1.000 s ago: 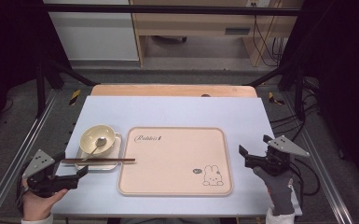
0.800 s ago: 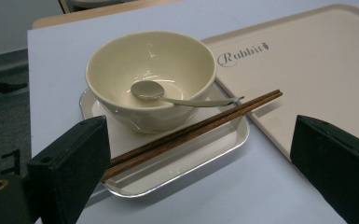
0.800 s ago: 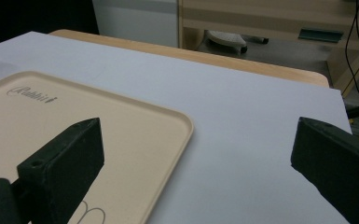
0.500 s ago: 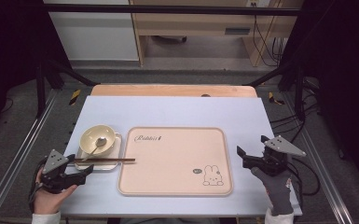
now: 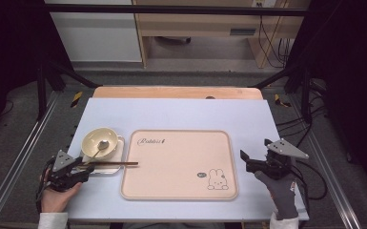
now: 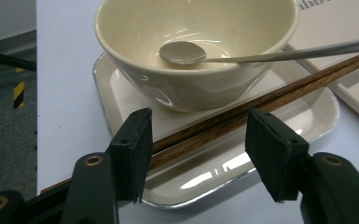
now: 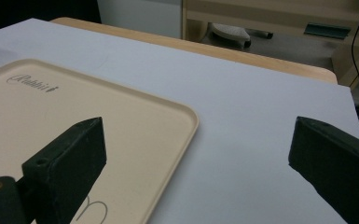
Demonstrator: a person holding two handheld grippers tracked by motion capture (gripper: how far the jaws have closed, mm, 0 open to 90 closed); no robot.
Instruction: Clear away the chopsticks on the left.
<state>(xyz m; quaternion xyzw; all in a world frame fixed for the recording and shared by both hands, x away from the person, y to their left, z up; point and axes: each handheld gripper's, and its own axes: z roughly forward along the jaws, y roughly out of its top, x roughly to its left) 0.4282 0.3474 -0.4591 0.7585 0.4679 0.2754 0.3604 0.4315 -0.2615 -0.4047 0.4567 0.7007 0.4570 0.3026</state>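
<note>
A pair of brown wooden chopsticks [image 6: 242,109] lies across a small cream dish [image 6: 121,88], in front of a cream bowl [image 6: 191,84] that holds a metal spoon [image 6: 182,52]. My left gripper [image 6: 200,154] straddles the chopsticks' near end. Its jaws have just been closing. The chopsticks pass between them close to the left pad, and the right pad stands clear of them. From the high view, the left gripper [image 5: 86,170] sits at the dish's left front corner. My right gripper [image 5: 253,164] hovers open and holds nothing, right of the large beige tray [image 5: 171,191].
The beige tray [image 7: 168,121] with a rabbit print lies mid-table, and the chopstick tips [image 5: 134,163] reach over its left rim. The pale blue table top [image 5: 181,112] stretches behind it. Dark frame posts stand at both sides.
My left gripper has moved down and right to the chopsticks' end by the dish, and its jaws have narrowed around them. The right gripper has stayed put.
</note>
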